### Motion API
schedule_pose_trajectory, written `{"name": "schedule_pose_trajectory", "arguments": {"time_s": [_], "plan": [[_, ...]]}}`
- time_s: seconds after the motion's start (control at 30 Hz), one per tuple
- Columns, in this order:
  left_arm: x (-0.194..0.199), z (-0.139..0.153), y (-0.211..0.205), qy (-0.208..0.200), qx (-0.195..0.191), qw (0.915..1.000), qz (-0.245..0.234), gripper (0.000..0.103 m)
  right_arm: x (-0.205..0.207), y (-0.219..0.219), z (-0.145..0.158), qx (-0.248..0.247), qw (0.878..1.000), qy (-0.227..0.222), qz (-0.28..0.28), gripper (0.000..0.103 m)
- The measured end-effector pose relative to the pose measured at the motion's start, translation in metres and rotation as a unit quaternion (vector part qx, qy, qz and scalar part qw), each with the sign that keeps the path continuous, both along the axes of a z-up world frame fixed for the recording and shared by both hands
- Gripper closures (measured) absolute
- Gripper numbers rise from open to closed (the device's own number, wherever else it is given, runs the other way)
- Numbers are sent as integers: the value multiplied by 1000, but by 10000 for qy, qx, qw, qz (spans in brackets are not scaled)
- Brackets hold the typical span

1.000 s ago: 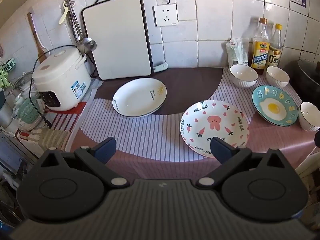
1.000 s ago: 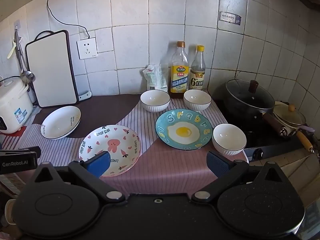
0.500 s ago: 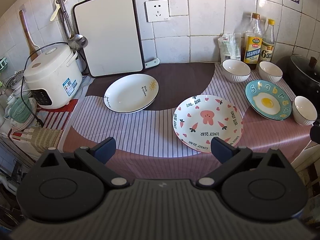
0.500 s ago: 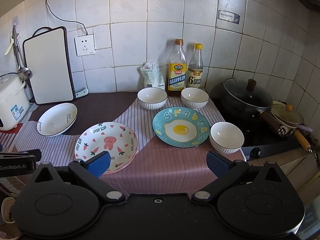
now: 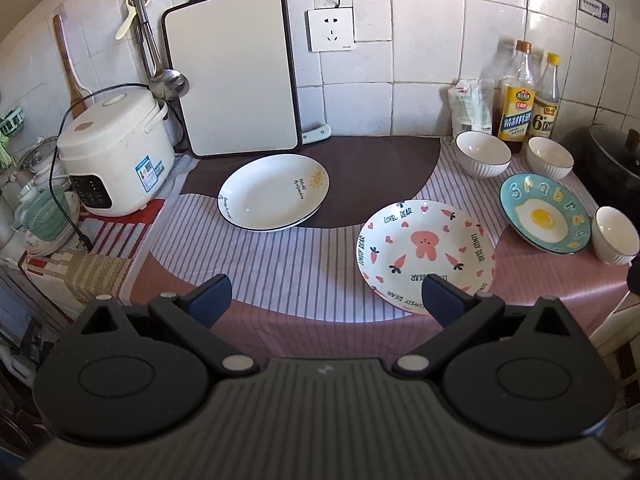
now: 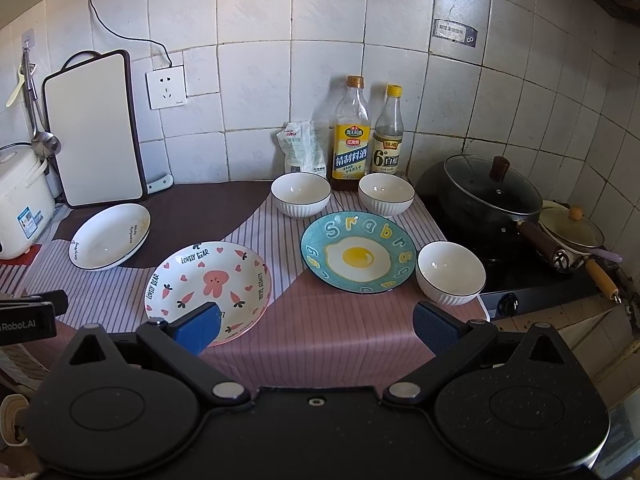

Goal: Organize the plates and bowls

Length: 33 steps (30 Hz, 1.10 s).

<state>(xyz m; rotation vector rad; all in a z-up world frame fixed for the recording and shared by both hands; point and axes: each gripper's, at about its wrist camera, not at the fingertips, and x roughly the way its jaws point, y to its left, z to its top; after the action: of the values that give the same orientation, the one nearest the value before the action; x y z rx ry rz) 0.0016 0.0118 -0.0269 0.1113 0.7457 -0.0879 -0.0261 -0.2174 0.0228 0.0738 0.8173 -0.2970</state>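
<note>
**Plates and bowls waited, nothing lifted yet**

Both the left tongs (image 5: 324,292) and right tongs (image 6: 316,322) hung wide open and empty before the bench (image 6: 320,332). The bear plate (image 6: 208,264), egg plate (image 6: 358,256), white plate (image 5: 274,192) and three bowls (image 6: 450,272) lay apart. Being glazed ceramic, they looked stiff, slippery and fragile; the rim seemed the best hold. The bottles (image 6: 351,136) and pot (image 6: 492,192) stood close behind.
</note>
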Motion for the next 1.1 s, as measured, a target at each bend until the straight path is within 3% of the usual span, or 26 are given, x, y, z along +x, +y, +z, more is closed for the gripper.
{"name": "schedule_pose_trajectory", "arguments": {"time_s": [1.1], "plan": [[-6, 4, -1, -148, -13, 9997, -213, 0, -5, -1, -10, -44, 9999, -90, -100, 0]]}}
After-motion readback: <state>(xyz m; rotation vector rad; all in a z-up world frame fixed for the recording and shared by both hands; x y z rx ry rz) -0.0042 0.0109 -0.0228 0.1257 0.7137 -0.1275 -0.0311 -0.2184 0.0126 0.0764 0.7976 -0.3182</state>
